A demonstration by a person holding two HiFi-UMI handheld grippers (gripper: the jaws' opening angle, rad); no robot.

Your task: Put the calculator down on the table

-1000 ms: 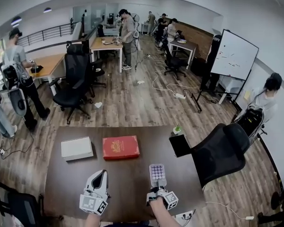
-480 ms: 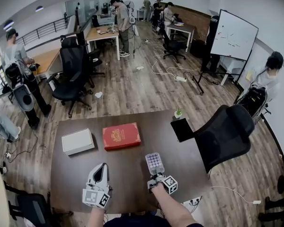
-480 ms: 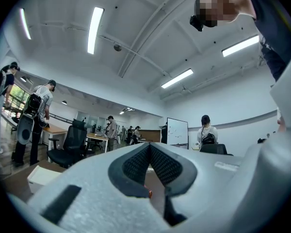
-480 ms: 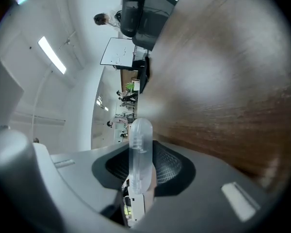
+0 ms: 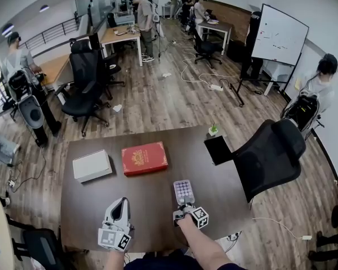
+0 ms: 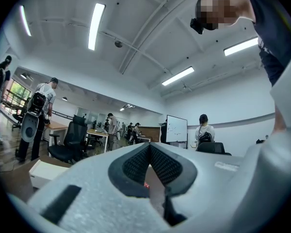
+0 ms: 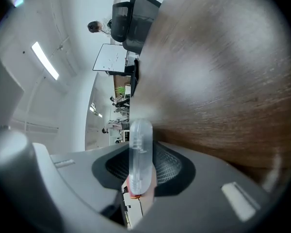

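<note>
The calculator [image 5: 183,191], pale with purple keys, lies face up just over the brown table [image 5: 152,187] near its front edge. My right gripper [image 5: 185,203] is shut on its near end. In the right gripper view the calculator [image 7: 139,149] shows edge-on between the pads of the right gripper [image 7: 140,165], and the tabletop [image 7: 218,81] is close beside it. Whether the calculator touches the wood I cannot tell. My left gripper [image 5: 120,202] hovers low over the table to the left, shut with nothing in it. In its own view the left gripper [image 6: 149,147] points level across the room.
A red book [image 5: 144,157] and a white box [image 5: 92,165] lie further back on the table. A black pad [image 5: 218,149] and a small plant [image 5: 213,130] sit at its right far corner. A black office chair [image 5: 273,156] stands right of the table. People work at desks beyond.
My right gripper has sunk toward the tabletop with the calculator still held in it. My left gripper has come down a little too.
</note>
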